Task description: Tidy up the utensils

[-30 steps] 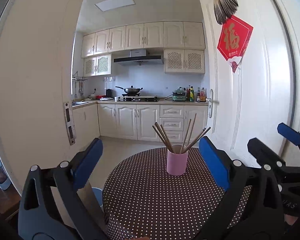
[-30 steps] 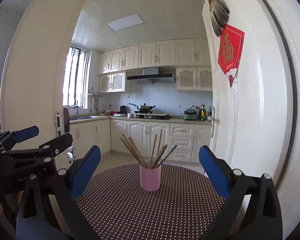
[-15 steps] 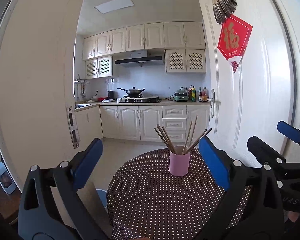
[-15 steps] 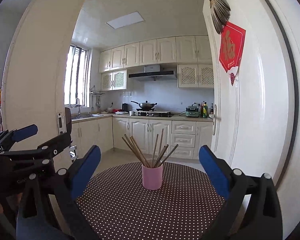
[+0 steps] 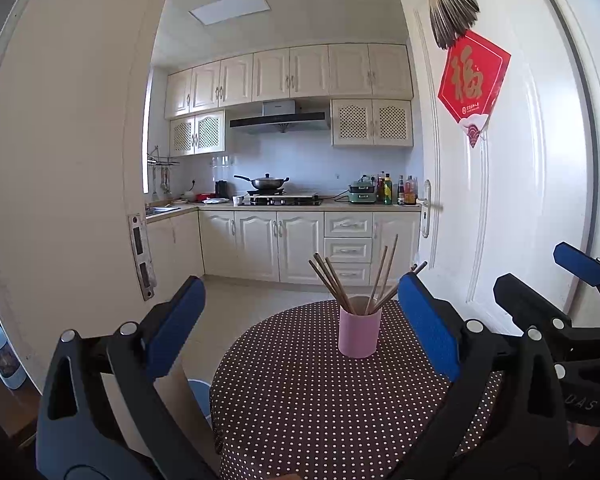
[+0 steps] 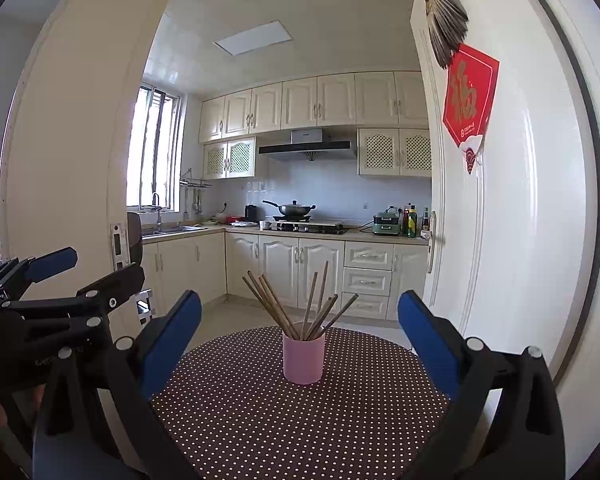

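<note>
Left wrist view, left to right. A pale blue bottle [image 5: 0, 356] stands at the far left edge, beside the cream door frame [image 5: 60, 160]. My left gripper [image 5: 300, 320] is held above the near edge of the table, its two blue-padded jaws spread wide with nothing between them. The round table [image 5: 300, 400], under a brown cloth with white dots, fills the near centre. On its far half stands the pink cup [image 5: 359, 334], upright, holding a fan of wooden chopsticks [image 5: 336, 284] that lean left and right out of its mouth; the cup sits right of centre, close beside my right-hand pad in this view but not touching it. Behind it lies the kitchen, with a wok [image 5: 266, 181] on the far counter. My right gripper [image 5: 548, 284] enters at the right edge, in front of the white door [image 5: 520, 200], which bears a red diamond paper [image 5: 474, 80].

Right wrist view, left to right. My left gripper [image 6: 68, 276] shows at the left edge. My right gripper [image 6: 300, 348] is likewise wide apart and empty, framing the pink cup [image 6: 303, 360] at centre on the table [image 6: 260, 420].
</note>
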`<state>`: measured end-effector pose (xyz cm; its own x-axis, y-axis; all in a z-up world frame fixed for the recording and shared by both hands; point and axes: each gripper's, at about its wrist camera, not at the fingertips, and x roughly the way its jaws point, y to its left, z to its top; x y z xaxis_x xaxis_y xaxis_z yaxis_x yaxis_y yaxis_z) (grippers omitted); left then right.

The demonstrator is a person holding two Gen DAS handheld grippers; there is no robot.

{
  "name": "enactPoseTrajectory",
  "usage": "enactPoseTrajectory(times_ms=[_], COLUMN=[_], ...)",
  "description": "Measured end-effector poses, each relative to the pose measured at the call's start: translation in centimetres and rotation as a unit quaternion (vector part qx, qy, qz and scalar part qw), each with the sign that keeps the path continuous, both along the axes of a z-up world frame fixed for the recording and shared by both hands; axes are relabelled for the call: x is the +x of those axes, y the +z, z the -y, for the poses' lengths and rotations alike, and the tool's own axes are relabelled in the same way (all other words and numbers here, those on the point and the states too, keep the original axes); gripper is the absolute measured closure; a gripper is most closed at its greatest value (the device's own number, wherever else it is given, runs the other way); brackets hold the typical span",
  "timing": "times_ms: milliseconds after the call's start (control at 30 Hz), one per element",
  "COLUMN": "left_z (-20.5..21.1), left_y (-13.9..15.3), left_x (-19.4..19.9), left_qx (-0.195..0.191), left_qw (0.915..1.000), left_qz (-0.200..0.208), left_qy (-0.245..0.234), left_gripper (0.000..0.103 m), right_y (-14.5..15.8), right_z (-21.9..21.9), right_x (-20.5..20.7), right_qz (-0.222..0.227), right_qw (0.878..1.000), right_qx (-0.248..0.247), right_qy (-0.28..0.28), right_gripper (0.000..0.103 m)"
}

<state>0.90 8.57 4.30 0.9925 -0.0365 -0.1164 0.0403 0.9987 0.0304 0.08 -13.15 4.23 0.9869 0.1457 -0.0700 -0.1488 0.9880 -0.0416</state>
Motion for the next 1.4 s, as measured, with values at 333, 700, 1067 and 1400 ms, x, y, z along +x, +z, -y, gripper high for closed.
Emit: enactPoseTrajectory(times_ms=[333,700,1067,1400], left_z=[0.1,0.0,-0.1,-0.2], left_y=[0.2,0.3,0.1,0.2], left_x=[0.8,1.5,1.7,1.7], left_qx=[0.002,0.003,0.0,0.001], left_qw=[1.0,1.0,1.0,1.0], left_qz=[0.001,-0.006,-0.008,-0.007], left_qy=[0.001,0.002,0.001,0.003], left_gripper=[0.008,0.008,0.008,0.008], right_y=[0.0,0.1,0.2,0.2], right_z=[-0.1,-0.1,-0.1,-0.1], right_x=[0.5,1.0,1.3,1.3], right_qz=[0.0,-0.007,-0.01,-0.009], right_qw=[1.0,1.0,1.0,1.0], right_qx=[-0.004,0.0,0.002,0.005], right_qy=[-0.003,0.001,0.001,0.003], right_gripper=[0.008,0.008,0.008,0.008])
